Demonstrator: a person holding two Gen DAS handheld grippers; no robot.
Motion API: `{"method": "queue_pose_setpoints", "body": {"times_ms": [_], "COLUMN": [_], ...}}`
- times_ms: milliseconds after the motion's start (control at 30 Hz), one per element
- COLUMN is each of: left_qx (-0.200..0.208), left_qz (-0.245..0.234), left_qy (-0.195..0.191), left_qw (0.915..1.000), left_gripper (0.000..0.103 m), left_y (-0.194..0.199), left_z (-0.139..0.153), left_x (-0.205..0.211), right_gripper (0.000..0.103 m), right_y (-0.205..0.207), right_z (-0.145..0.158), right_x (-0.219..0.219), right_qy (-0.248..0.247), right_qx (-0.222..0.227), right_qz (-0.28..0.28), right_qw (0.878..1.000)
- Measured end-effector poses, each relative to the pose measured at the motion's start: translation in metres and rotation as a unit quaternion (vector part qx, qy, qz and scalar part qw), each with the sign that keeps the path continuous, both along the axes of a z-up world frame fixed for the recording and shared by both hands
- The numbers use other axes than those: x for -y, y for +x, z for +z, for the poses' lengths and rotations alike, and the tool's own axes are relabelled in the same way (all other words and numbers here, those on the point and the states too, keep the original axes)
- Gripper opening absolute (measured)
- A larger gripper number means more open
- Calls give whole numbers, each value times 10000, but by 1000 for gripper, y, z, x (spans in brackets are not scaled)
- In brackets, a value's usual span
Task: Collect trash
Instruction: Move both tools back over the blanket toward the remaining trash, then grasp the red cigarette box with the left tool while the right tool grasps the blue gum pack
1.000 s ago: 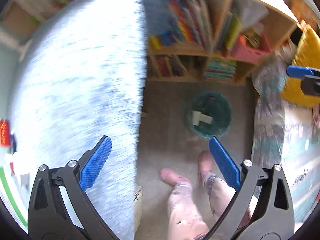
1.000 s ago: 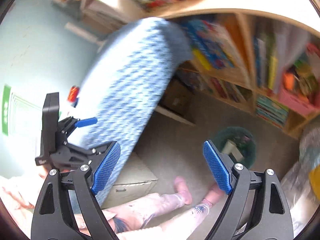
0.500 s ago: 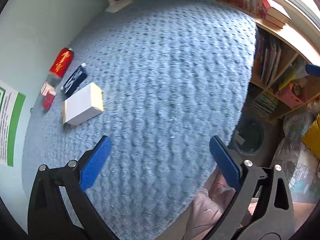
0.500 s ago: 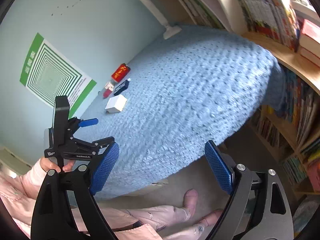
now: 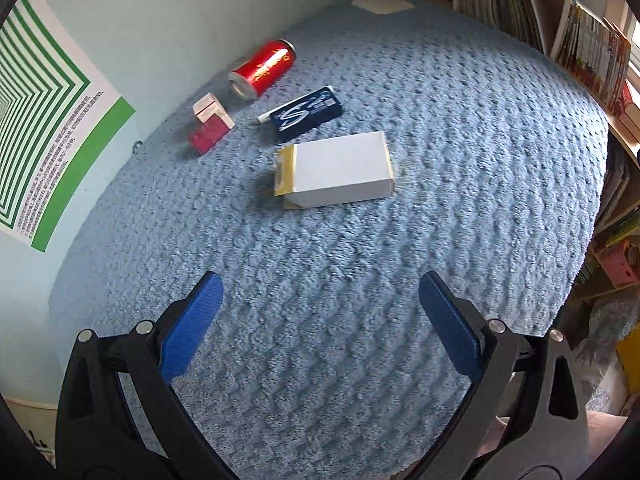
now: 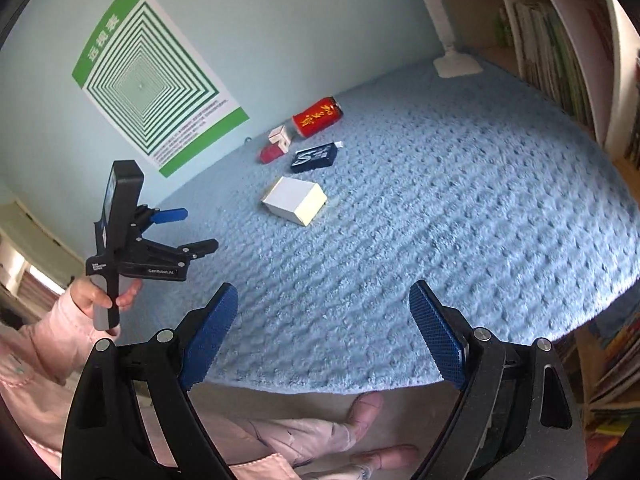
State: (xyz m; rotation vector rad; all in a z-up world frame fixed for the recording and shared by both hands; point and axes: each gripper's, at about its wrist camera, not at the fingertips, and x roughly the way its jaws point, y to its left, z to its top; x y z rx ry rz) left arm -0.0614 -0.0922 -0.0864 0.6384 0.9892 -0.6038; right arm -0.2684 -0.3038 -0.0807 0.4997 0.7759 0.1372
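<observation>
Where floor and bin were seen before, the blue tabletop (image 5: 400, 240) and white box (image 5: 336, 168) are now faced; both grippers (image 5: 320, 300) (image 6: 324, 312) are held empty, jaws spread.

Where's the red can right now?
The red can lies on its side at the far edge of the blue-covered table, near the wall. In both wrist views it sits just beyond the dark blue box and beside the small red-and-white pack.

Home study room, packed bookshelves (image 5: 592, 32), blue fleece-covered table (image 5: 440, 184), green eye chart (image 6: 152, 80)
</observation>
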Motion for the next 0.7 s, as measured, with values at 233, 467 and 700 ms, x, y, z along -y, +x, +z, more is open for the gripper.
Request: {"method": "queue_pose_setpoints", "body": {"times_ms": [233,467,700], "left_qx": [100,195,307], "left_qz": [259,156,-87], "left_qy": [2,83,143], "left_qw": [9996,9997,9994], "left_gripper": [96,96,96], "left_y": [46,88,131], "left_z": [6,8,10], "left_x": [-30,-46,-47], "right_gripper": [87,87,87], "right_y": [52,111,168], "right_z": [11,22,23], "right_x": [-21,-32,-41], "right_qy": [-380,-664,-936], "right_qx": [-4,82,20], "right_qz": [370,527,763], "right_qw": [9986,9964,9927]}}
